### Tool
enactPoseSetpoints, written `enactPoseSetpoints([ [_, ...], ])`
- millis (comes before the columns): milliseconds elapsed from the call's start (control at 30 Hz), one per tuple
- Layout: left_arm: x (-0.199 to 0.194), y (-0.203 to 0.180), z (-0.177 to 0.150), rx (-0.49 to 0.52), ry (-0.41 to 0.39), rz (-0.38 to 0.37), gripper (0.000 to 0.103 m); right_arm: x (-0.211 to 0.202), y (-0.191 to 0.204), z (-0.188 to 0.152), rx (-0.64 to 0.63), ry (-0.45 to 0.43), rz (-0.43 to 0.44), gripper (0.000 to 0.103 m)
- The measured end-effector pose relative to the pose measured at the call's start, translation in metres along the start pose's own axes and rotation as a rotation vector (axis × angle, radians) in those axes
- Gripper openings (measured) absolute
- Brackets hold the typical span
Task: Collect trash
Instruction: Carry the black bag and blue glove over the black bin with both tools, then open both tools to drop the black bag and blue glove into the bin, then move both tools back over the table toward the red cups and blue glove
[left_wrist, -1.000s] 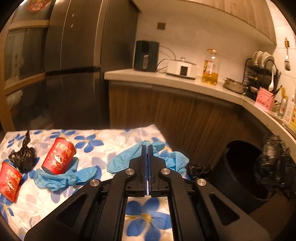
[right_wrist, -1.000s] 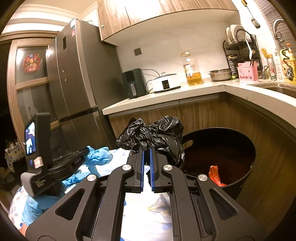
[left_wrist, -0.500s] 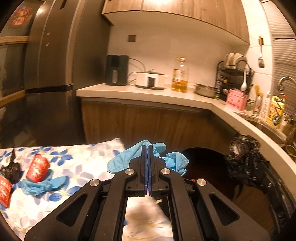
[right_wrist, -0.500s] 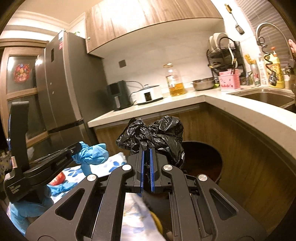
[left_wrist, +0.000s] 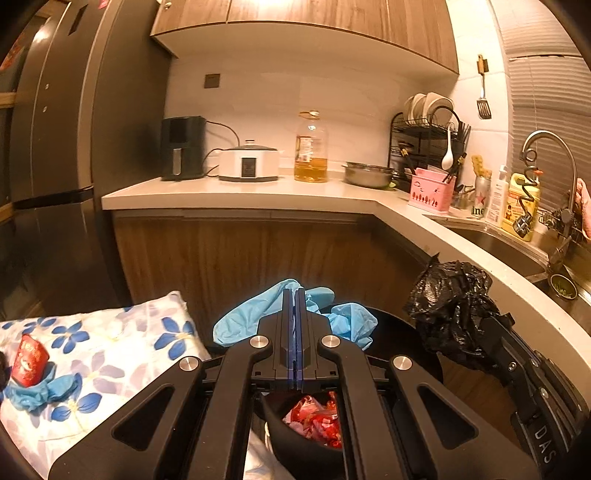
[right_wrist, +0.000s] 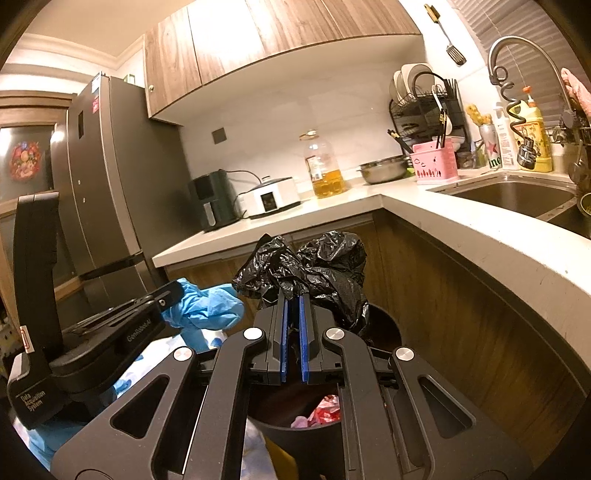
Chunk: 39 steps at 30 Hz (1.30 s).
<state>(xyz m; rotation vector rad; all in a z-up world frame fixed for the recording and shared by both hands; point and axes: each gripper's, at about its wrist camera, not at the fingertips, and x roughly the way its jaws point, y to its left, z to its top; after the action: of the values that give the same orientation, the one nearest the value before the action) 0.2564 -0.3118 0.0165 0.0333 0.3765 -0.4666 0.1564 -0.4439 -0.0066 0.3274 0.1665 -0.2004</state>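
— Both grippers have swung away from the flowered cloth since a second ago; what's in front of you?

— Kitchen corner: white counter, wood cabinets below, fridge at left, sink at right. I'm over the black bin, red wrappers showing inside.

— Left gripper?

— Pressed together, pinching a blue glove that hangs above the bin's rim.

— And the right?

— My right gripper is clamped on a crumpled black bag, also held above the bin.

— Anything left behind?

— I see a red can and another blue glove lying touching on the cloth, well apart from both grippers.
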Motion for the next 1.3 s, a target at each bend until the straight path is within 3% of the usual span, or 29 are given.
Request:
enactPoseSetpoints([
  [833, 0.047, -0.011, -0.014, 0.017, 0.07, -0.045, 0.001, 0.042, -0.012, -0.004, -0.021, 0.063, -0.016, 0.007],
  [900, 0.05, -0.01, -0.017, 0.016, 0.076, -0.045, 0.002, 0.046, -0.014, -0.005, -0.019, 0.079, -0.017, 0.012],
  [933, 0.051, -0.009, -0.018, 0.015, 0.078, -0.046, 0.004, 0.048, -0.015, -0.006, -0.017, 0.086, -0.022, 0.015],
  [1000, 0.052, -0.008, -0.018, 0.011, 0.082, -0.058, 0.026, 0.051, -0.018, -0.007, -0.011, 0.093, -0.023, 0.025],
  [1033, 0.052, -0.007, -0.018, 0.006, 0.081, -0.066, 0.031, 0.052, -0.019, -0.008, -0.008, 0.095, -0.024, 0.027],
  [1133, 0.051, -0.002, -0.017, -0.008, 0.078, -0.058, 0.038, 0.052, -0.024, -0.009, 0.002, 0.099, -0.037, 0.03],
  [1200, 0.05, 0.002, -0.017, -0.025, 0.076, -0.049, 0.054, 0.05, -0.027, -0.01, 0.01, 0.098, -0.049, 0.034],
  [1233, 0.048, 0.007, -0.017, -0.039, 0.072, -0.041, 0.056, 0.048, -0.029, -0.011, 0.014, 0.099, -0.052, 0.036],
  [1300, 0.042, 0.012, -0.019, -0.049, 0.072, -0.033, 0.067, 0.044, -0.029, -0.012, 0.013, 0.099, -0.057, 0.047],
])
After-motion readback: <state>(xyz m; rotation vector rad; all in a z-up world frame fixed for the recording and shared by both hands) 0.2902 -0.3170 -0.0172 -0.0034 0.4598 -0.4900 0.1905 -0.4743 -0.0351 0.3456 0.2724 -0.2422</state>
